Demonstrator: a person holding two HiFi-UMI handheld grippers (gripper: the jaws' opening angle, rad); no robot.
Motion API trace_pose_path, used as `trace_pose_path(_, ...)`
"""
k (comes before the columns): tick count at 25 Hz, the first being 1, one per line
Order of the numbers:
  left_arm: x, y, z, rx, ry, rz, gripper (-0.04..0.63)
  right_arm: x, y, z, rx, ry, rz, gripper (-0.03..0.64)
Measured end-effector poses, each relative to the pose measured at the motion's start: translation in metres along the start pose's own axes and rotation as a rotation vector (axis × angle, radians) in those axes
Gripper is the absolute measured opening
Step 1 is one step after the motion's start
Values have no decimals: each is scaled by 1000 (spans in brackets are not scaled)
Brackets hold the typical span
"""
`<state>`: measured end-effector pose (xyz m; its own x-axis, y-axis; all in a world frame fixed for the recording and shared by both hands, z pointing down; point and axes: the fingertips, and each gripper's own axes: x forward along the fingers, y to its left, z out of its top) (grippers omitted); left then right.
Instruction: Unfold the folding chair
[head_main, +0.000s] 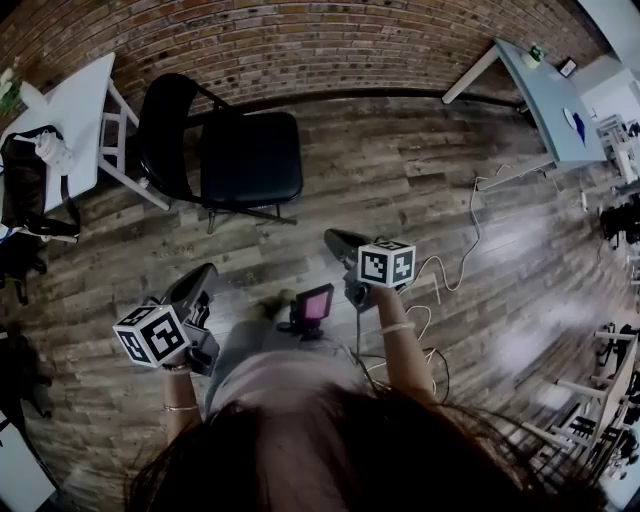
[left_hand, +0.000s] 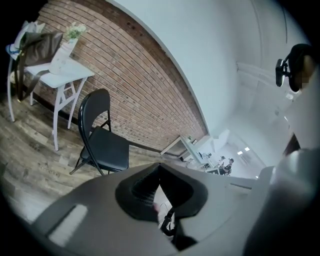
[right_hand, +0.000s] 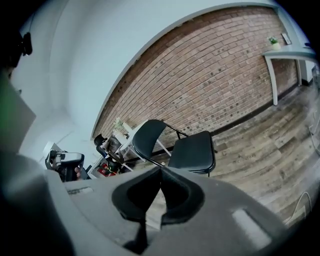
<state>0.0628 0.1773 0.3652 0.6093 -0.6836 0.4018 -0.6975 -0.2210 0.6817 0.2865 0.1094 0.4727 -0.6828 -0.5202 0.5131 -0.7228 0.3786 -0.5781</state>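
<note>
The black folding chair (head_main: 235, 155) stands unfolded on the wooden floor, its seat flat and its backrest toward the left of the head view. It also shows in the left gripper view as the chair (left_hand: 102, 145) and in the right gripper view as the chair (right_hand: 187, 147). My left gripper (head_main: 205, 275) is shut and holds nothing, well short of the chair. My right gripper (head_main: 335, 240) is also shut and empty, raised in front of the chair, touching nothing.
A small white table (head_main: 75, 110) with a dark bag (head_main: 30, 190) on it stands left of the chair. A grey desk (head_main: 545, 95) stands at the far right. Cables (head_main: 455, 260) trail over the floor near my right arm. A brick wall (head_main: 300, 40) runs behind.
</note>
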Motion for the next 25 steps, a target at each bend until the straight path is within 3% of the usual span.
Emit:
trace_pose_path(7,-6,-14,6,15,-12,-29,-5,-17,22,14,-29,-80,-33,-6)
trace_pose_path(18,-19,-38,4,36,-14,-44,-3,-46,61,24,-80,-122,-55,-6)
trace_pose_path(25,-23,-50,4,-10,-29,-84,-5,-64,74,22,-80,-117,-53,-5)
